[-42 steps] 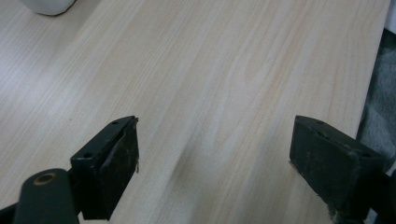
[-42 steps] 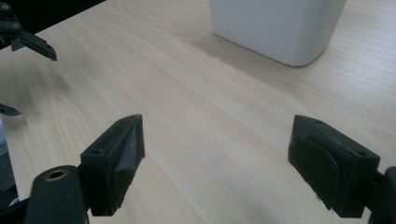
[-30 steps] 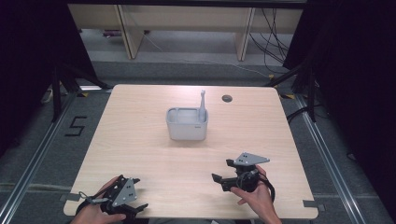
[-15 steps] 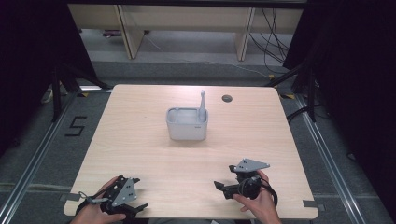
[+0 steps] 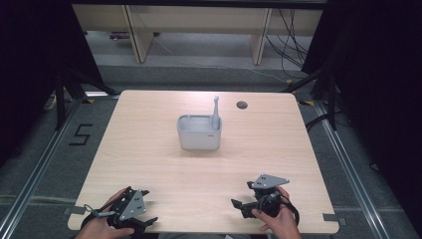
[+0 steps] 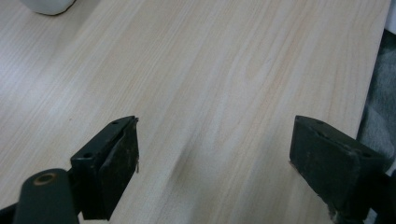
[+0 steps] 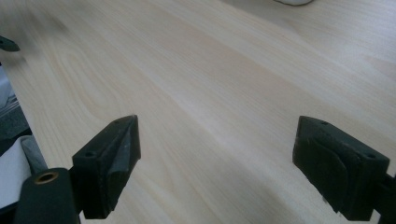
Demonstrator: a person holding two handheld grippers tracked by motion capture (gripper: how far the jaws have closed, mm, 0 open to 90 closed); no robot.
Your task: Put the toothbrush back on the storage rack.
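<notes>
Lying well apart from both sets of fingers: pale grey rounded-rectangular plastic container [image 5: 199,131], sitting at mid-worktop toward the far edge, smooth-walled, open-topped. Standing upright in its right end: slim grey plastic handle [image 5: 215,108], rising above the rim; what it belongs to cannot be told.

Carrying everything: light wood-grain laminate worktop [image 5: 149,149], square with rounded corners, matte, with a small dark round grommet hole [image 5: 242,105] near the far edge.

Resting at the near left corner: black two-finger left gripper [image 5: 144,206] with grey three-cornered plate, held in the person's left hand [image 5: 97,226]. Gaping wide, gripping nothing; bare worktop lying between the flat black fingers [image 6: 116,163].

Resting at the near right: black right gripper [image 5: 241,195] with matching grey plate, held in the right hand [image 5: 276,219]. Likewise spreading wide and empty; blocky black fingers [image 7: 112,158] framing bare wood grain.
</notes>
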